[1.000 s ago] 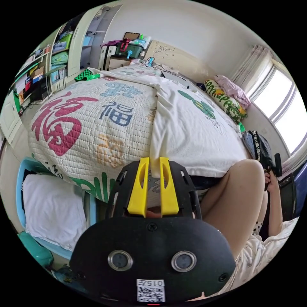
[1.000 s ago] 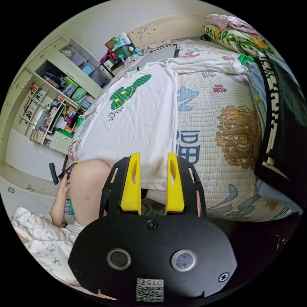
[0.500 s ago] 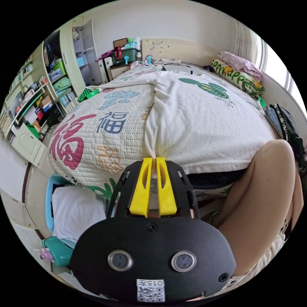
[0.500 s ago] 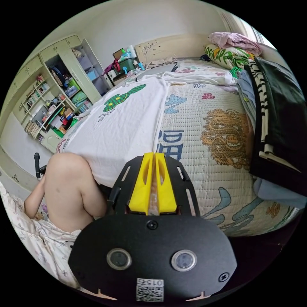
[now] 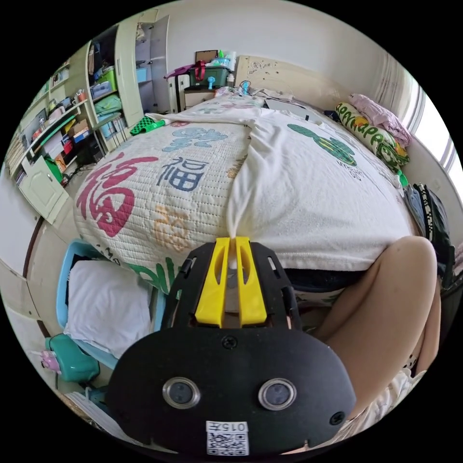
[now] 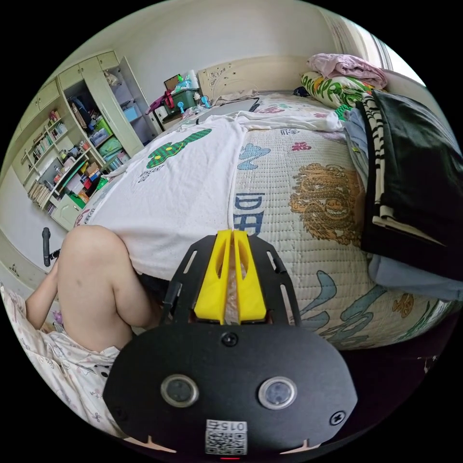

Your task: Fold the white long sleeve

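Two grippers grip the near hem of the white long sleeve (image 5: 308,193), which lies flat on the quilt (image 5: 159,193) with its long axis running from the quilt's near edge toward the headboard (image 6: 251,74), collar end farthest. The left gripper (image 5: 231,241) has its yellow jaws pressed together on one bunched hem corner, and the right gripper (image 6: 230,236) has its jaws closed on the other corner at the quilt's edge. A person's knee (image 5: 400,284) covers part of the hem between them, and the pinched cloth inside the right jaws is hard to make out.
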